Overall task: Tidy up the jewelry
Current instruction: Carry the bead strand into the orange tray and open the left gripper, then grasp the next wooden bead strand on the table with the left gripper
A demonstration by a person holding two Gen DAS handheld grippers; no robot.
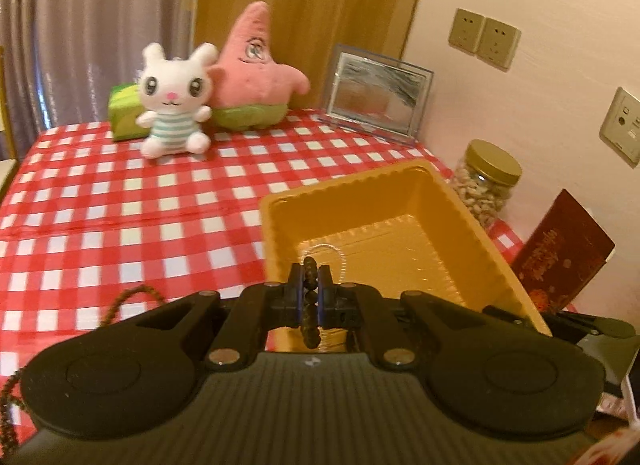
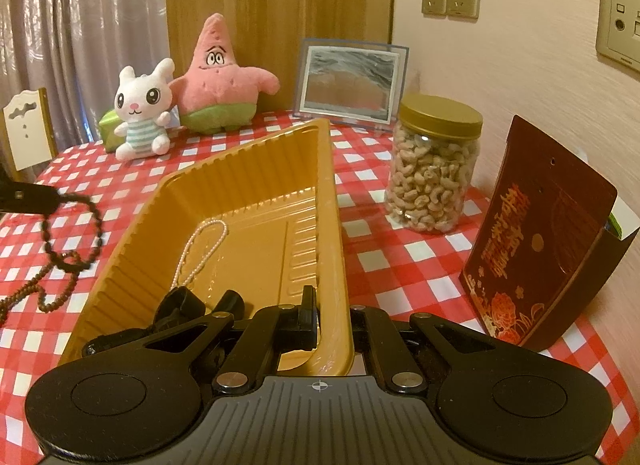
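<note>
Tray [image 2: 256,169]: thin moulded plastic, gold, glossy, ribbed walls.
Pearl chain [image 2: 200,249]: small smooth beads, pale sheen.
Dark bead string [image 2: 86,225]: round beads, dull brown, wood-like.
Bench cover [image 1: 120,225]: red-white check sheet, slick, slightly shiny, creased.
Rabbit toy [image 2: 140,121] and pink star toy [image 2: 220,77]: soft plush cloth, matt.
Jar [image 2: 434,181]: clear plastic, glossy; lid gold, satin.
Picture frame [image 2: 350,83]: clear, glossy.
Red pouch [image 2: 536,233]: smooth, printed, low sheen.
Grippers: black matt plastic, bright metal rivets.

The near end of the bead string [image 1: 8,417] runs off the left edge; the right gripper [image 2: 320,317] hides the tray's [image 2: 336,225] near corner.
</note>
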